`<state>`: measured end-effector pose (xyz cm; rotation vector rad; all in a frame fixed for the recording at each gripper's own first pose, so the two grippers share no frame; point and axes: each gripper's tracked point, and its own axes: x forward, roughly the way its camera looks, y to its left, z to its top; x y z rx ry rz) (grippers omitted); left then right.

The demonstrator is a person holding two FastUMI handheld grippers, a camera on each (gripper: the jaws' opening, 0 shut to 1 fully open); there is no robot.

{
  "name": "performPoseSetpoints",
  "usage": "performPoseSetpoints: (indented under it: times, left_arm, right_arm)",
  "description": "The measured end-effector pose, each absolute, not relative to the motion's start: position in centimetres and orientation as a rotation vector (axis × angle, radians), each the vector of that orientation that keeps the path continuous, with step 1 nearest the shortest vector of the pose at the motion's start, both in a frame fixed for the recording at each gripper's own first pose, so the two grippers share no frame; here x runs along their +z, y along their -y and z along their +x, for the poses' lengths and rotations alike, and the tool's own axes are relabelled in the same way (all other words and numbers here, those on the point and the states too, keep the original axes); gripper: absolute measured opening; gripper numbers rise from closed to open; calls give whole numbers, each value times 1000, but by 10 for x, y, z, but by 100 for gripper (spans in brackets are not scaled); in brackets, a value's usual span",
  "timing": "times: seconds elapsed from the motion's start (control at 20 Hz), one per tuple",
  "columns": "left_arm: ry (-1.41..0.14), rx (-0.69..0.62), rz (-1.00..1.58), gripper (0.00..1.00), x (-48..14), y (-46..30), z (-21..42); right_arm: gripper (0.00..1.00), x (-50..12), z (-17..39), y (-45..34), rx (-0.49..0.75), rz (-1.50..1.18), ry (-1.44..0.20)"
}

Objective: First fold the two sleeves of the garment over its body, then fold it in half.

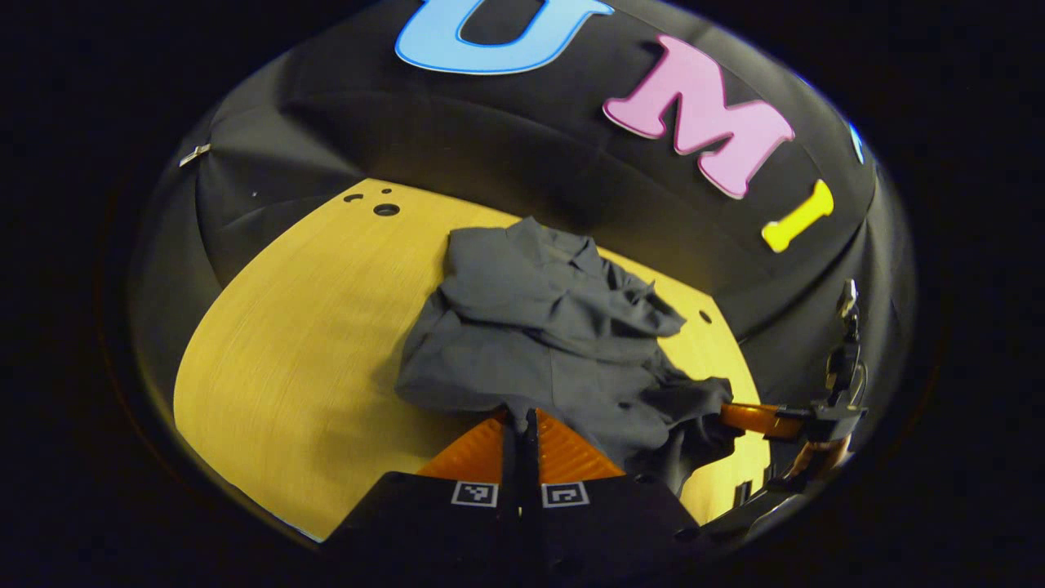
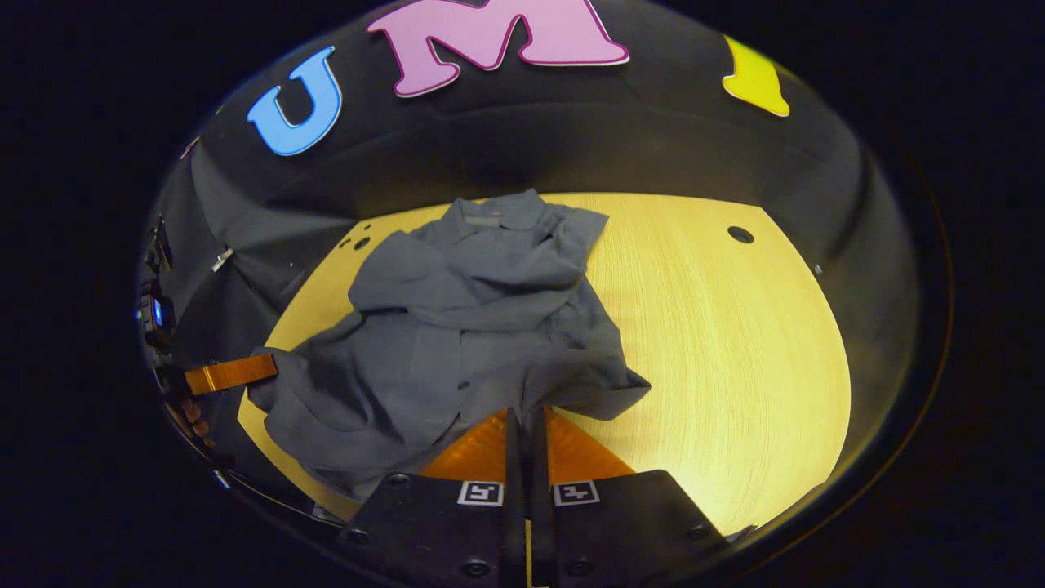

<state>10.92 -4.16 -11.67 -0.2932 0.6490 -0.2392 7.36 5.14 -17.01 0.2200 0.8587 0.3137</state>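
Grey woven cloth is making up the shirt (image 1: 539,343), which is lying on the yellow wooden table (image 1: 286,367) with its collar (image 2: 498,214) toward the booth's back wall and its hem toward the two grippers. Both sleeves (image 2: 457,282) are lying crossed over the body, so the sleeve step is judged complete and the fold in half is remaining. Such a garment is judged to be light, limp and easily wrinkled; it is offering no stiffness, so it is sagging and creasing wherever it is unsupported. Holds are best taken at the two hem corners, pinching through all layers so that the folded sleeves are not sliding out. In the left gripper view, the left gripper (image 1: 522,425) is showing its fingers pressed together at the near hem, and cloth is appearing nipped between the tips, though the contact is partly hidden. In the right gripper view, the right gripper (image 2: 526,425) is likewise showing fingers closed tight at the hem edge; whether fabric is lying between them cannot be told. The left gripper view is also showing the right gripper reaching into the shirt's bunched corner (image 1: 694,416).
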Motion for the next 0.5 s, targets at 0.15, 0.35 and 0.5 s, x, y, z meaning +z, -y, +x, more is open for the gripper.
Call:
performPoseSetpoints:
  times: [0.15, 0.35, 0.5]
  left_arm:
    - [-592, -231, -302, 5, -91, 33, 145]
    - [-518, -235, -294, 5, -58, 34, 198]
    - [-444, -225, -290, 5, -32, 38, 241]
  right_arm:
    - [7, -149, 108, -51, 311, 217, -788]
    - [8, -128, 159, -53, 309, 215, -715]
    - [7, -116, 197, -59, 300, 236, -666]
